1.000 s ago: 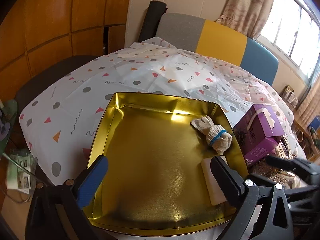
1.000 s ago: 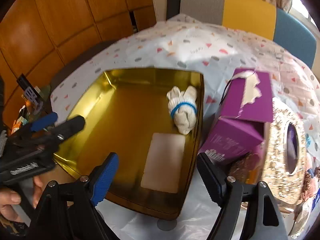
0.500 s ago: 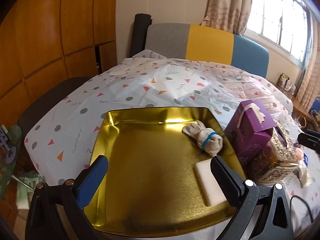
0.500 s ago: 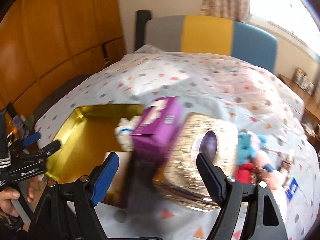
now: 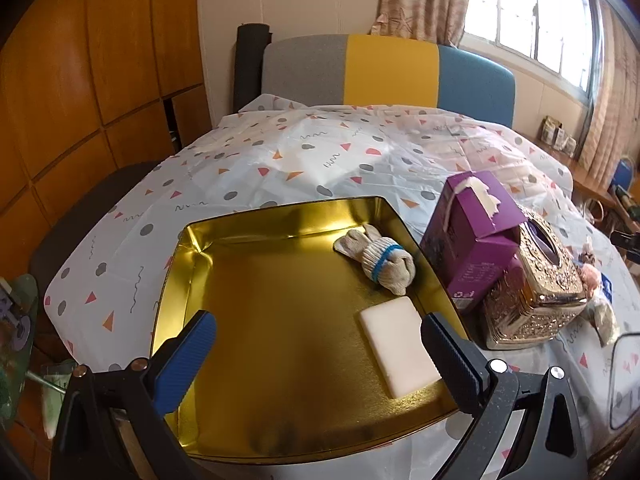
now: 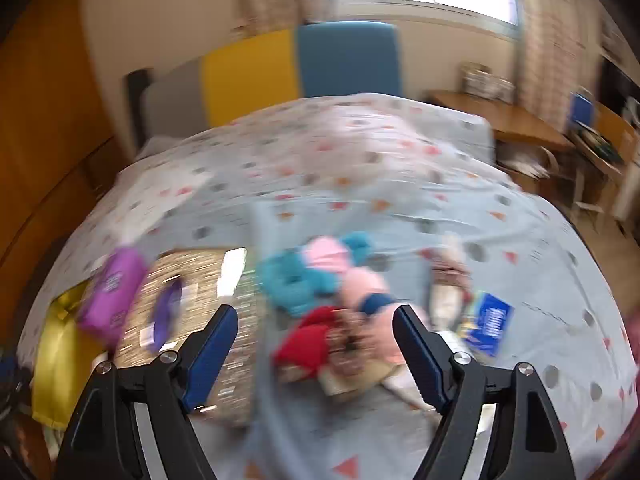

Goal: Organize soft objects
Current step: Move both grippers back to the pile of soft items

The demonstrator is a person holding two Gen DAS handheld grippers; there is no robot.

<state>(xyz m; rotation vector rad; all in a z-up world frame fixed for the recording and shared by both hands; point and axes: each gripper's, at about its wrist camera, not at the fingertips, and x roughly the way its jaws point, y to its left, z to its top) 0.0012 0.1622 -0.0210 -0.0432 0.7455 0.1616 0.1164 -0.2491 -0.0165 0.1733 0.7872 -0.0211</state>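
Observation:
A gold tray [image 5: 256,236] lies on the patterned tablecloth. Inside it are a rolled beige glove with a blue band [image 5: 380,262] and a white sponge block [image 5: 398,350]. My left gripper [image 5: 316,350] hangs open over the tray's near part, nothing between its fingers. In the blurred right wrist view, my right gripper [image 6: 314,338] stands open above a heap of soft things: a teal plush [image 6: 296,280], a pink piece [image 6: 344,268] and a red piece [image 6: 308,338]. The tray's edge [image 6: 56,356] shows at the far left there.
A purple tissue box [image 5: 472,236] and an ornate gold tissue box [image 5: 536,288] stand right of the tray. A blue packet [image 6: 490,324] lies beside the heap. A grey, yellow and blue chair back [image 5: 384,72] stands behind the table. Wooden panels line the left wall.
My right gripper has swung right, from over the tray to over the heap of soft things, still open. The left gripper has shifted a little and rolled, staying open over the tray.

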